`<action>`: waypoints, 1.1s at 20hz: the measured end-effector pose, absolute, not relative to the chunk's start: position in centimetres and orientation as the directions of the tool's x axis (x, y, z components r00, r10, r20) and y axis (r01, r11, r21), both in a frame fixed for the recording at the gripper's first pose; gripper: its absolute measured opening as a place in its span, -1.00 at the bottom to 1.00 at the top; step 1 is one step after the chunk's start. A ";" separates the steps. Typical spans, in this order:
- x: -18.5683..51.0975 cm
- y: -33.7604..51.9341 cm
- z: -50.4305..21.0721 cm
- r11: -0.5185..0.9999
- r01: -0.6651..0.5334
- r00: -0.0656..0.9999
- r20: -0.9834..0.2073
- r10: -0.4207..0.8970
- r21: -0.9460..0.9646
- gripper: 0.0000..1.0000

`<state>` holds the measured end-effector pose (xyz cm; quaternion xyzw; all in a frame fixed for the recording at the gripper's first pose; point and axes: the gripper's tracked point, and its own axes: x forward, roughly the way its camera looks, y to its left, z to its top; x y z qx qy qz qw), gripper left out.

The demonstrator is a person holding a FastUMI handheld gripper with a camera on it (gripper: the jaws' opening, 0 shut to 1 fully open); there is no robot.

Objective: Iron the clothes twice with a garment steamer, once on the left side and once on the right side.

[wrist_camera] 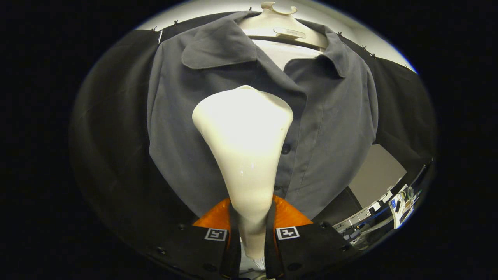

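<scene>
A grey collared shirt (334, 116) hangs on a pale hanger (286, 33) against the booth's black cloth, its button row running down the middle. My gripper (252, 229) is shut on the narrow handle of a cream garment steamer (243, 132), one finger (233, 233) pressing on each side. The steamer's wide head points up and away from me, over the shirt's front just left of the buttons, about chest height. Whether the head touches the fabric is hidden.
Black cloth (113, 136) surrounds the shirt on both sides. Below the shirt's right hem there is a pale wall panel (375, 175) and a cluttered bench with equipment (393, 206).
</scene>
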<state>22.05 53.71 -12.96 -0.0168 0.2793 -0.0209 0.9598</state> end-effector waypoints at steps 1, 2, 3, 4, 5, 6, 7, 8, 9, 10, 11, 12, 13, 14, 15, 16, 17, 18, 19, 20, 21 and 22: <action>22.1 53.7 -13.1 0.999 0.032 0.843 -0.536 -0.049 -0.041 -0.35; 22.2 53.6 -13.8 0.999 0.032 0.841 -0.539 -0.047 -0.038 -0.36; 22.2 53.5 -14.5 0.999 0.033 0.838 -0.544 -0.046 -0.035 -0.36; 21.9 53.7 -15.0 0.999 0.032 0.833 -0.551 -0.044 -0.031 -0.36; 21.9 53.7 -15.5 0.999 0.030 0.830 -0.557 -0.041 -0.029 -0.36; 21.9 53.9 -16.2 0.999 0.030 0.825 -0.563 -0.037 -0.023 -0.36; 21.6 54.1 -16.8 0.999 0.028 0.820 -0.571 -0.034 -0.018 -0.36; 21.6 54.4 -17.1 0.999 0.028 0.816 -0.577 -0.031 -0.015 -0.35; 21.5 54.5 -17.5 1.000 0.029 0.812 -0.583 -0.031 -0.012 -0.36; 21.3 54.6 -17.9 1.000 0.030 0.808 -0.588 -0.030 -0.010 -0.36; 21.1 54.5 -18.4 0.999 0.031 0.804 -0.594 -0.030 -0.009 -0.36; 21.1 54.7 -18.8 0.999 0.031 0.800 -0.600 -0.030 -0.008 -0.36; 20.9 54.5 -19.5 0.999 0.031 0.796 -0.605 -0.029 -0.008 -0.36; 20.7 54.5 -19.9 0.999 0.031 0.791 -0.611 -0.029 -0.007 -0.36; 20.5 54.4 -20.6 0.999 0.031 0.785 -0.619 -0.030 -0.009 -0.36; 20.3 54.3 -21.2 1.000 0.027 0.777 -0.629 -0.030 -0.014 -0.36; 20.2 54.1 -21.9 1.000 0.026 0.770 -0.638 -0.031 -0.018 -0.36; 20.1 53.8 -22.6 0.999 0.026 0.765 -0.644 -0.033 -0.020 -0.36; 19.9 53.5 -23.3 0.999 0.028 0.758 -0.651 -0.037 -0.023 -0.36; 19.7 53.3 -24.1 0.999 0.032 0.751 -0.659 -0.040 -0.024 -0.36; 19.5 53.2 -24.8 0.999 0.034 0.744 -0.667 -0.042 -0.024 -0.36; 19.5 53.2 -25.2 0.999 0.035 0.737 -0.674 -0.043 -0.025 -0.36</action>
